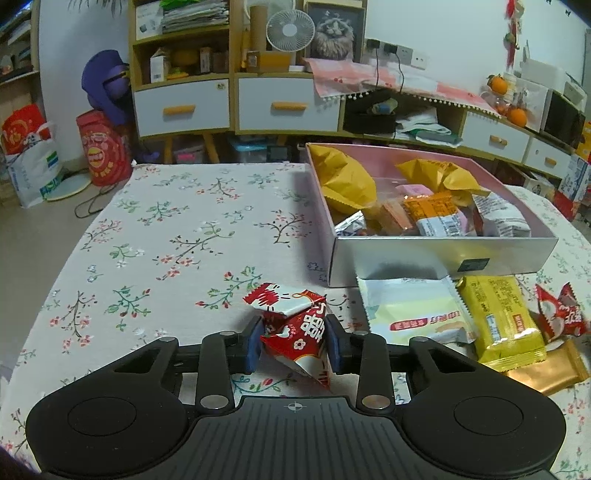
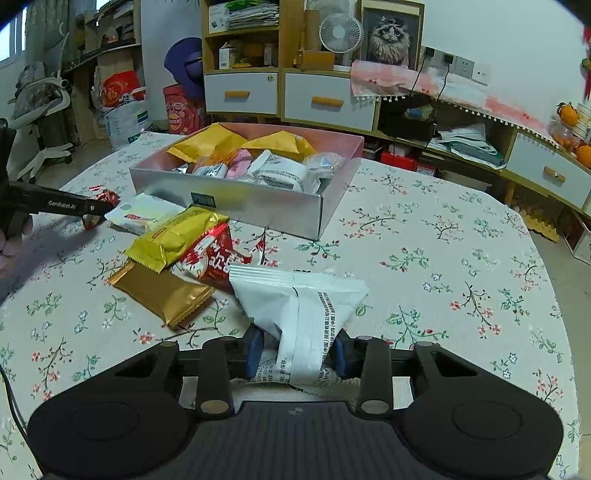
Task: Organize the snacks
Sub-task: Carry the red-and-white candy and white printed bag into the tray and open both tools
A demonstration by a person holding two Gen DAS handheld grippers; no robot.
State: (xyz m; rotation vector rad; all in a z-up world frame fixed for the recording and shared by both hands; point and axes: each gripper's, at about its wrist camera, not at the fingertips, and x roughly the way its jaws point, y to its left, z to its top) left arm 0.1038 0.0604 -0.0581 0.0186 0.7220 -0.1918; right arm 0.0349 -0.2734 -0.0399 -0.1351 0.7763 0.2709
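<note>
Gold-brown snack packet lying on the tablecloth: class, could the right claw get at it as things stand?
Probably not yet. The right claw is shut on a white packet, so it is occupied. Otherwise the gold-brown packet lies flat and mostly uncovered, with only the yellow packet overlapping its far end.

Setting: a lived-in room of a home, probably a living room. Indicators:

- A table under a floral tablecloth (image 1: 166,221) occupies the foreground.
- A wooden shelving unit with white drawers (image 1: 181,107) lines the back wall, its shelves crowded with stacked papers and small boxes.
- A white desk fan (image 1: 290,29) and a framed cat picture (image 2: 391,35) stand on top of the low cabinet.
- Oranges (image 1: 516,115) lie at the cabinet's right end.
- Red printed shopping bags (image 1: 105,147) stand on the floor at the left.
- Wall sockets (image 2: 463,66) carry plugged-in cables.
</note>
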